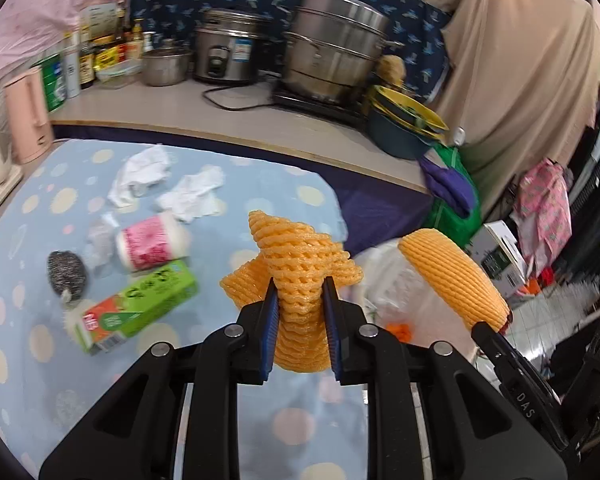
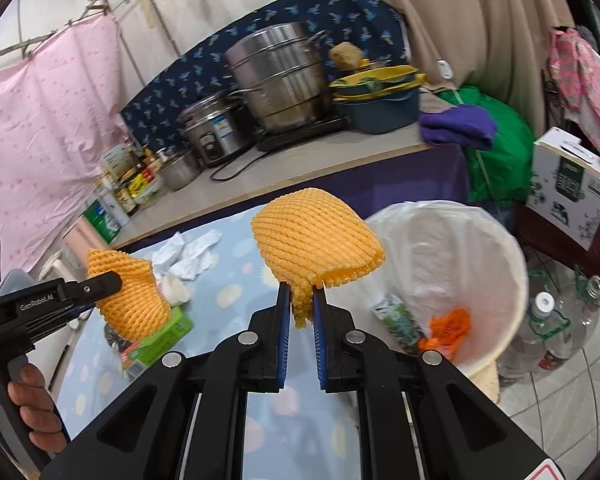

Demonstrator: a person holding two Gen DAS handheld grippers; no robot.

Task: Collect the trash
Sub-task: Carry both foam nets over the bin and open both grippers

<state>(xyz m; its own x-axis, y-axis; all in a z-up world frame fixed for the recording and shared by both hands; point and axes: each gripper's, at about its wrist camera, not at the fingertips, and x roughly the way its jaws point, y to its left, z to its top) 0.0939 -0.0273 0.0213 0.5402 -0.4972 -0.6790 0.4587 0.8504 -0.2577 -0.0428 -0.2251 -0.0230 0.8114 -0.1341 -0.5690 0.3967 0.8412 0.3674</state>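
My left gripper (image 1: 300, 284) is shut on an orange foam fruit net (image 1: 300, 256), held above the blue dotted tablecloth (image 1: 40, 340). My right gripper (image 2: 302, 292) is shut on a second orange foam net (image 2: 316, 236), held near the rim of the white lined trash bin (image 2: 500, 248). The bin holds a green carton (image 2: 400, 320) and orange scraps (image 2: 448, 328). On the cloth lie a green box (image 1: 140, 308), a pink-and-white roll (image 1: 152, 242), a steel scourer (image 1: 68, 272) and crumpled white tissues (image 1: 168, 184). The left gripper and its net (image 2: 132, 296) show at the left of the right wrist view.
A counter (image 1: 180, 104) behind the table carries steel pots (image 1: 332, 60), a rice cooker (image 1: 228, 52), bottles and a bowl stack (image 1: 404, 120). Kettles (image 1: 24, 116) stand at the table's left. Plastic bottles (image 2: 548, 328) and a cardboard box (image 2: 568, 184) stand on the floor by the bin.
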